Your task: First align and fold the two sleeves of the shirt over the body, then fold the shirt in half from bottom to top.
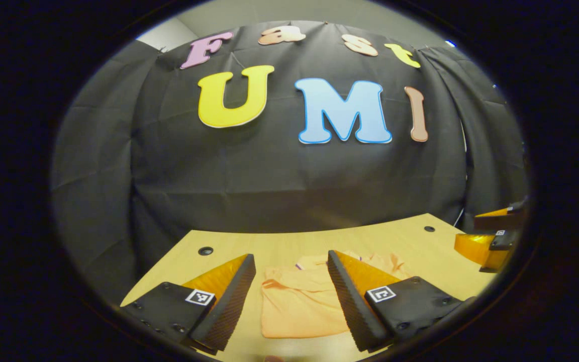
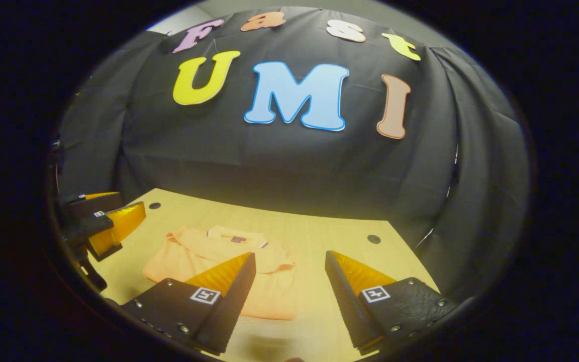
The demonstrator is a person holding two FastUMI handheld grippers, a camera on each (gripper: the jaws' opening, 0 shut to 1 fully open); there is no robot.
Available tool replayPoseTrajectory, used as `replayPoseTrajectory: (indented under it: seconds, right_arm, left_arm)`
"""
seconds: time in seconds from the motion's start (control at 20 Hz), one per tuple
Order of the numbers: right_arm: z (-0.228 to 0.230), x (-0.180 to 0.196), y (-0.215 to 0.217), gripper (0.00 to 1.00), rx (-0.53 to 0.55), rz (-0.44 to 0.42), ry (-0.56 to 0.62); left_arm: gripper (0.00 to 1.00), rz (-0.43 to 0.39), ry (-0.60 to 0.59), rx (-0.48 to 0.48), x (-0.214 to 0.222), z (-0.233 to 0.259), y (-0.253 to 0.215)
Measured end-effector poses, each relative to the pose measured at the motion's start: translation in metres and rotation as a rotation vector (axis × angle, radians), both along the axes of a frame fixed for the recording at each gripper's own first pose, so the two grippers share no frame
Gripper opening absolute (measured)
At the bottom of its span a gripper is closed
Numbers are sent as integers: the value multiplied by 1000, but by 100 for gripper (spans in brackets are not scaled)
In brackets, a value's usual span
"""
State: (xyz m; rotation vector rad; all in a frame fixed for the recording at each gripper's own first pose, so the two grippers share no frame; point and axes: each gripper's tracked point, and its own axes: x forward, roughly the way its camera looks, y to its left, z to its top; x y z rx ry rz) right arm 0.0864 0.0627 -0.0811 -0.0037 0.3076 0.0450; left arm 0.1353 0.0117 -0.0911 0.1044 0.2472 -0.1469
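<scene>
- A pale orange short-sleeved polo shirt (image 1: 299, 301) lies flat on the light wooden table (image 1: 289, 241), already folded into a compact rectangle with its collar toward the table's far edge.
- In the left gripper view, the left gripper (image 1: 292, 296) hangs above the table's near edge with its fingers spread wide and nothing between them; the shirt shows through the gap, and the gripper's fingers are clear of the cloth.
- The right gripper (image 2: 289, 296) is likewise wide open and empty, poised over the near edge; in the right gripper view the shirt (image 2: 219, 256) lies ahead and mostly to the left of the gap, partly behind one finger.
- The shirt's collar (image 2: 236, 236) has a light trim with a small dark mark at the neck.
- Each view catches the other gripper at its side, raised above the table: the right gripper (image 1: 493, 241) near the table's right edge, the left gripper (image 2: 103, 223) near the far-left corner.
- Small dark round holes (image 1: 205, 250) sit near the table's far corners.
</scene>
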Motion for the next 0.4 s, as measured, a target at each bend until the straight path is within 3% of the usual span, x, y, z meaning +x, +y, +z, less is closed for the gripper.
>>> replayPoseTrajectory:
  seconds: [0.4]
  right_arm:
    - [29, -60, -28, 87, 19, 38, -95]
  left_arm:
    - [96, 72, -103, -15, -81, 50, -10]
